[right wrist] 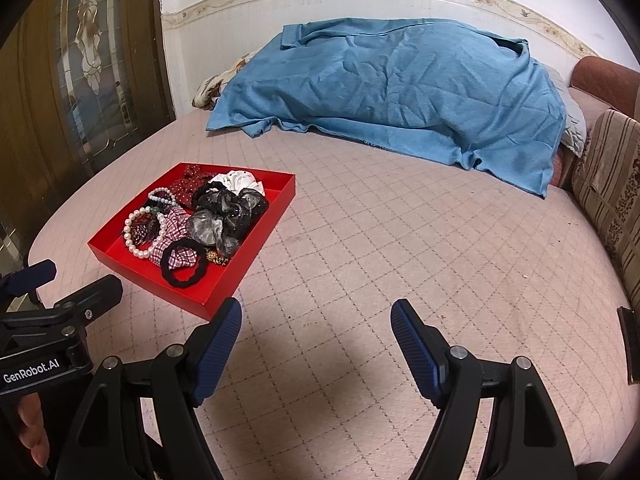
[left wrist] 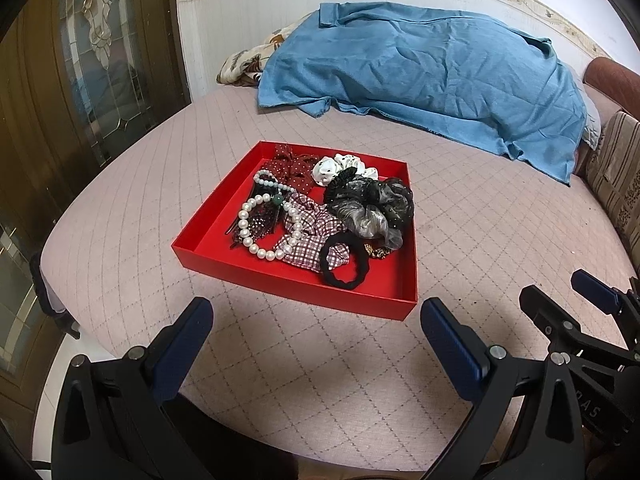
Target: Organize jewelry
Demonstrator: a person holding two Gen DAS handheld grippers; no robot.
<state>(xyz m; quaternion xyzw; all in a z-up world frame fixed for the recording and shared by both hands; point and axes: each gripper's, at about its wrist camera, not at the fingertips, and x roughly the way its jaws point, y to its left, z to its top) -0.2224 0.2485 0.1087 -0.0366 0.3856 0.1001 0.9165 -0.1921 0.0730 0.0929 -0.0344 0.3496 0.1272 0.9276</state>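
A shallow red tray [left wrist: 200, 240] lies flat on the bed near its left edge, heaped with scrunchies [left wrist: 370, 204], a pearl bracelet [left wrist: 256, 246] and a black hair tie [left wrist: 344, 258].

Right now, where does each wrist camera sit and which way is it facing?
Left wrist: behind the open left gripper, low over the bed, facing the red tray straight ahead; the right gripper shows at right.
Right wrist: behind the open right gripper, facing bare quilt; tray at left, left gripper at far left.
Shared: tray, blue cloth.
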